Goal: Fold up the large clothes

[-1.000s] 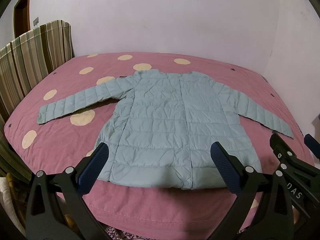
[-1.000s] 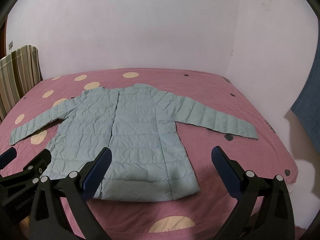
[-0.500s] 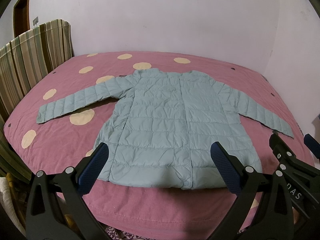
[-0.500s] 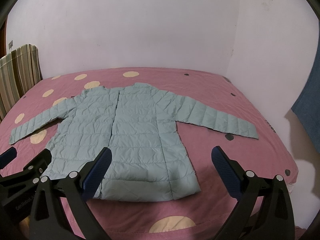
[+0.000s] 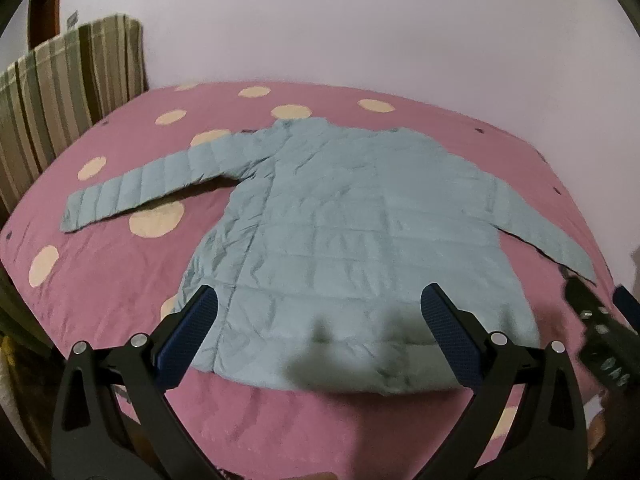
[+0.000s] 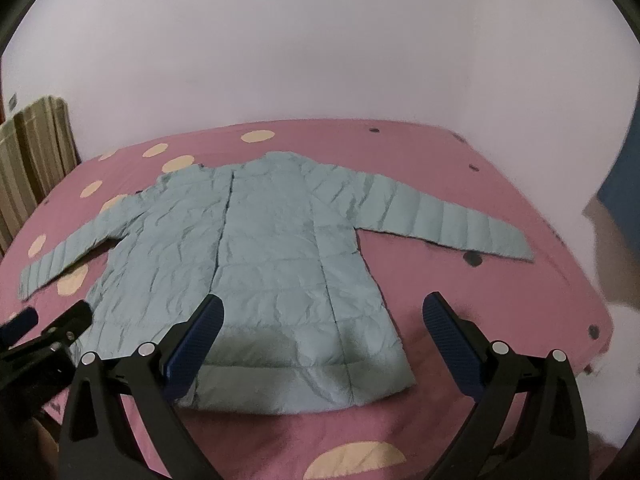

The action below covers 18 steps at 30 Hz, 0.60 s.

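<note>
A pale blue quilted jacket (image 5: 352, 232) lies flat on the pink bed, collar toward the far wall, both sleeves spread out. Its left sleeve (image 5: 152, 188) reaches toward the striped cover and its right sleeve (image 6: 444, 220) toward the bed's right side. My left gripper (image 5: 320, 340) hovers open above the hem, nothing between its blue pads. My right gripper (image 6: 324, 344) is open too, over the hem's right corner (image 6: 384, 376). Each gripper shows at the edge of the other's view: the right gripper (image 5: 600, 332) and the left gripper (image 6: 44, 328).
The pink bedspread (image 5: 100, 280) with cream dots covers the whole bed. A striped cover (image 5: 60, 92) stands at the left. White walls (image 6: 320, 60) close the far side and right. Something dark blue (image 6: 624, 184) hangs at the right.
Both grippers have moved forward and down toward the hem, so the jacket looks larger and blurred. A shadow now falls on the hem. The jacket itself has not moved.
</note>
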Available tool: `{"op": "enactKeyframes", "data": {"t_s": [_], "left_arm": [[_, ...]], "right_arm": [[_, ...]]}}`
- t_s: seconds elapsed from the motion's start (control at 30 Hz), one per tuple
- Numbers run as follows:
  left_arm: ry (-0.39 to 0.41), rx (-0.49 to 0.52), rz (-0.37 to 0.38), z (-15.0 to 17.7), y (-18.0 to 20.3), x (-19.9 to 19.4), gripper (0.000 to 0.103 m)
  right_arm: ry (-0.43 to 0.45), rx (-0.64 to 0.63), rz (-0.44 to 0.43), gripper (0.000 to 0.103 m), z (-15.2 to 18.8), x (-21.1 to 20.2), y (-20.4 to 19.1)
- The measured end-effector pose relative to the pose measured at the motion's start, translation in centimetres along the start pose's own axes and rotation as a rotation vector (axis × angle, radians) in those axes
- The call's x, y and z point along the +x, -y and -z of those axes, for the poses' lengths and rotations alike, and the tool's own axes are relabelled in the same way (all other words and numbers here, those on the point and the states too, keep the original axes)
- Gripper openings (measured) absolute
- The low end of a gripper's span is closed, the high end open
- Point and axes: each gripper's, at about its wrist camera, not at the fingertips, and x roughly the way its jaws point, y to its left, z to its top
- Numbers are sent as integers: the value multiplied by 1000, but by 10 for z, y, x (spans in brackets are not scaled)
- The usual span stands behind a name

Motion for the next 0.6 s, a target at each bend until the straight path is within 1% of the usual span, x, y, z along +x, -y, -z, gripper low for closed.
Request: {"op": "enactKeyframes", "data": {"t_s": [0.1, 0.17, 0.23, 0.27, 0.3, 0.33, 0.37, 0.4, 0.47, 0.53, 0.6], "left_arm": [[-40, -51, -13, -6, -22, 24, 101], [-67, -122, -13, -12, -45, 44, 101], [-79, -195, -40, -17, -70, 61, 101], [-76, -232, -74, -19, -85, 71, 101], [-74, -256, -110, -21, -98, 81, 101], [-76, -278, -153, -23, -112, 91, 101], [-81, -296, -179, -23, -123, 98, 101], [-87, -321, -200, -23, -134, 105, 101], [-91, -384, -242, -22, -162, 121, 101], [-97, -443, -278, -19, -189, 136, 101], [-108, -486, -301, -16, -206, 147, 99]], "right_arm": [[-27, 71, -14, 99, -2, 19, 17], [-49, 137, -25, 99, -4, 35, 34], [-59, 200, -26, 98, -7, 51, 50], [-71, 228, -22, 95, -7, 61, 59], [-89, 251, -13, 86, -8, 71, 67], [-106, 269, -8, 58, -8, 80, 75], [-133, 289, 5, 50, -8, 90, 82], [-162, 331, 13, 50, -7, 102, 95], [-174, 416, -7, 50, -6, 118, 116], [-178, 461, 24, 50, -6, 130, 133], [-183, 506, 55, 52, -7, 142, 152]]}}
